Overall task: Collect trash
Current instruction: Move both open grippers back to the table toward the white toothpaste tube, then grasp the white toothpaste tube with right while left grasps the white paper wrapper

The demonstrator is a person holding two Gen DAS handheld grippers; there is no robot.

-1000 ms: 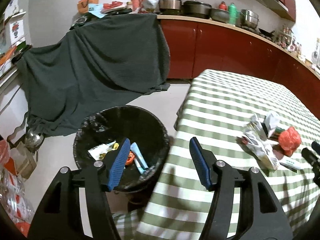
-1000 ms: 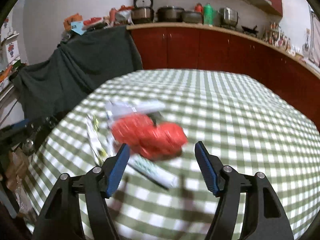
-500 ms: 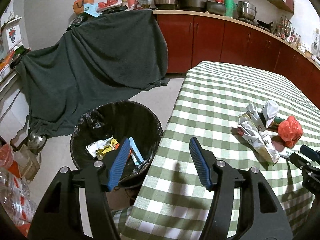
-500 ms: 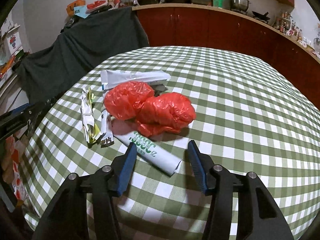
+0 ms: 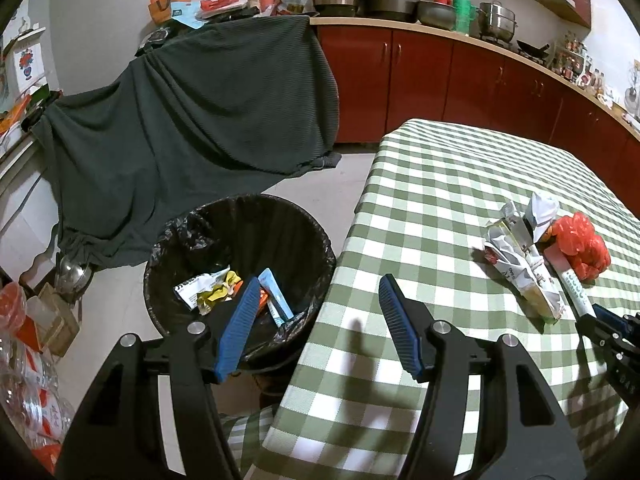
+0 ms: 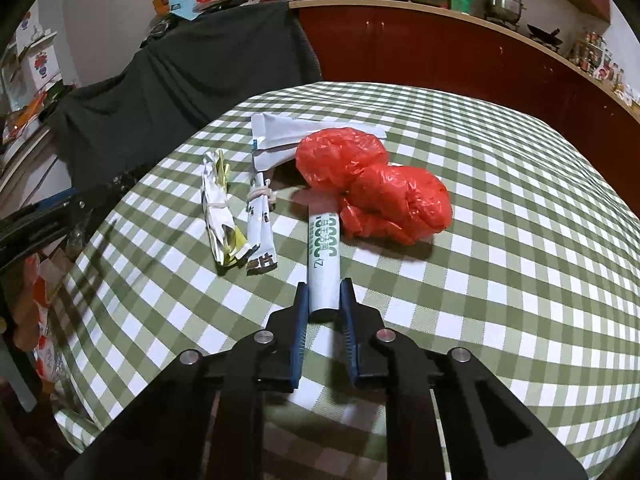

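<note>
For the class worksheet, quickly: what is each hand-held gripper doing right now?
Left hand-held gripper: open, holding nothing, above the bin's edge.
Right hand-held gripper: jaws have just closed on the white paper tube lying on the table.

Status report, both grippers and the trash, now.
Right gripper just closed, shut on white-and-green tube, which lies on the checked table. Left gripper open, empty, over bin edge. Red plastic bag touches the tube's far end.

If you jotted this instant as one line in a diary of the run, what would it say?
right gripper: jaws just closing, shut on white tube | left gripper: open, empty, by trash bin | red bag: on table
</note>
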